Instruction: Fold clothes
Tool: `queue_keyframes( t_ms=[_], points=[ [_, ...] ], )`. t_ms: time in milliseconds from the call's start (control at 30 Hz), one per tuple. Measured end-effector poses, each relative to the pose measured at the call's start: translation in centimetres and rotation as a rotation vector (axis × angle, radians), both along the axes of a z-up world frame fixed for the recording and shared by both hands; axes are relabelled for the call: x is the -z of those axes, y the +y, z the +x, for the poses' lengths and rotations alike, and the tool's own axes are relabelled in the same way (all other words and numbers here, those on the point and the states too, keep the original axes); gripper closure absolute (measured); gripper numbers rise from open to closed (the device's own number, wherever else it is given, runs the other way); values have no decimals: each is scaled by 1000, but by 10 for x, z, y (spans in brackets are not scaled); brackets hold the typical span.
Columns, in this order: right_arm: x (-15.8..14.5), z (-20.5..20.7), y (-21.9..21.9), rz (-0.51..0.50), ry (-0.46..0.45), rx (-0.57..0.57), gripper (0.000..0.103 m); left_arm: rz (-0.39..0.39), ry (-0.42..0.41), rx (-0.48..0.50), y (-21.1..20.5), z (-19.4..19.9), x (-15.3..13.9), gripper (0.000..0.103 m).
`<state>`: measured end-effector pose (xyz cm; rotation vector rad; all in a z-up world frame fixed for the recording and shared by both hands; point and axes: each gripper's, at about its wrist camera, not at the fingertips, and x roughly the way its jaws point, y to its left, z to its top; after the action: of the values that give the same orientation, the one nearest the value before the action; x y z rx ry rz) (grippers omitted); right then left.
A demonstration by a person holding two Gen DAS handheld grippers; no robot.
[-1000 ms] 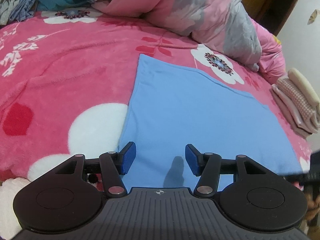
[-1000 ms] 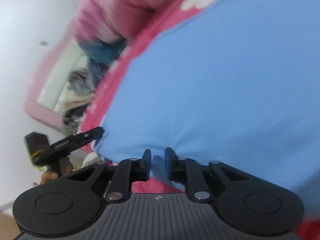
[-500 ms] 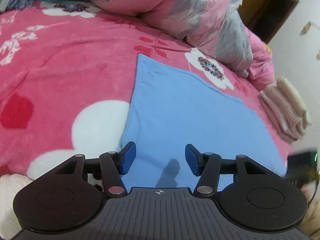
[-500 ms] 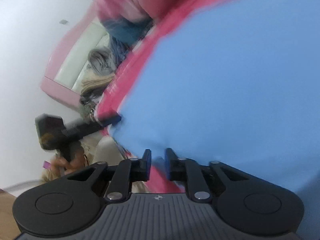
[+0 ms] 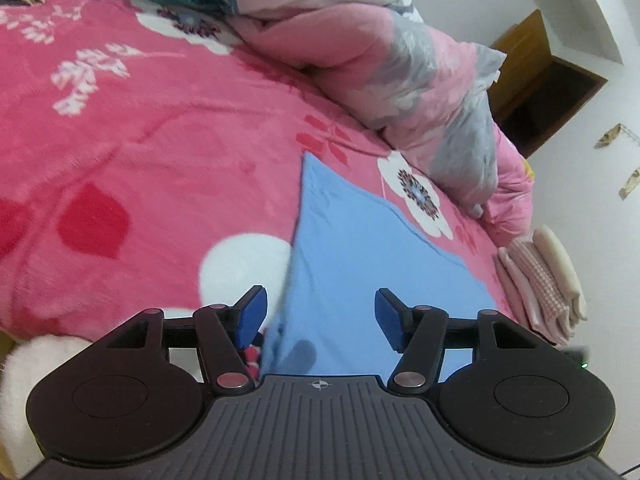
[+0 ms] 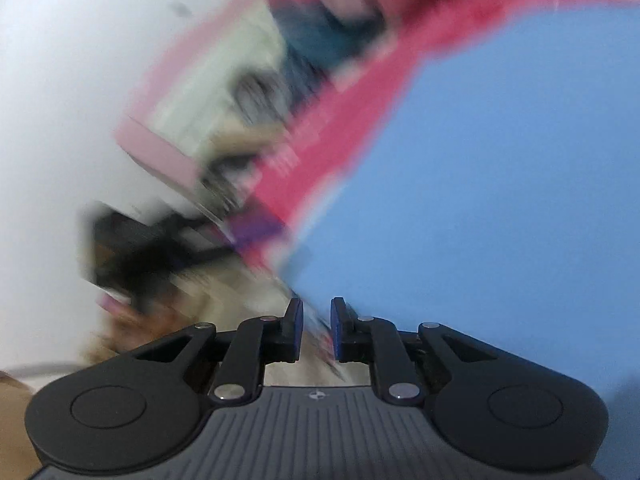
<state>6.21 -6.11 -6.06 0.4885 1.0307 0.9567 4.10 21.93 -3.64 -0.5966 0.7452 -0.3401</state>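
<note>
Left gripper sits low centre of the left wrist view, jaws standing fairly wide and just opened a little further; blue cloth passes between the pads but neither presses on it. Blue garment runs from between the jaws up and away, narrowing to a corner at mid-frame; long axis roughly along the gripper's pointing line, leaning slightly right. Its left edge lifts and blurs just beside the left pad, so that side looks raised off the pink floral blanket. Surface smooth, plain light blue, one soft crease near the far corner. Crumpled pink-and-grey quilt upper centre; stack of folded clothes at the right edge, well apart from the garment.

Right wrist view, heavily smeared. Right gripper low centre, jaws narrow with a slim gap. Blue garment fills the right half, its lower corner coming down to the jaws; cloth seems pinched there, though blur hides the contact itself. Pink blanket shows as a diagonal band left of it.

Judgement: right hand carries a corner across for a fold. Left gripper lies nearest the lifted left edge, which sits just inside its left pad; closing on that edge is what the next move turns on
</note>
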Motion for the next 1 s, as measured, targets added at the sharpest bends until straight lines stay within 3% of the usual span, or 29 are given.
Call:
queue_keyframes(
  t_ms=[133,267,367,467,533,633,700,867,1000],
  points=[
    [-16,-20,8,1,-38,-69,90,8,-7,-41,9,0,-3,43],
    [-45,-9,13,24,-161,-11,89,31,0,-89,17,-1,-7,43],
    [-34,4,27,14,-191,31,89,60,-19,-92,17,-5,-15,43],
    [-5,-5,60,-70,-202,-38,89,88,-31,-104,13,-9,-20,43],
    [-4,-27,78,-74,-223,-174,89,93,-40,-106,8,-10,-23,43],
    [-11,-55,73,-81,-274,-231,89,86,-54,-77,-4,-9,-25,43],
    [-23,-61,48,-73,-322,-141,89,76,-64,-29,-18,-6,-25,43],
    [-35,-65,-53,-51,-356,248,88,62,-77,114,-66,1,-11,43],
    [1,-77,-114,-65,-206,383,91,109,-49,150,-93,4,13,43]
  ],
)
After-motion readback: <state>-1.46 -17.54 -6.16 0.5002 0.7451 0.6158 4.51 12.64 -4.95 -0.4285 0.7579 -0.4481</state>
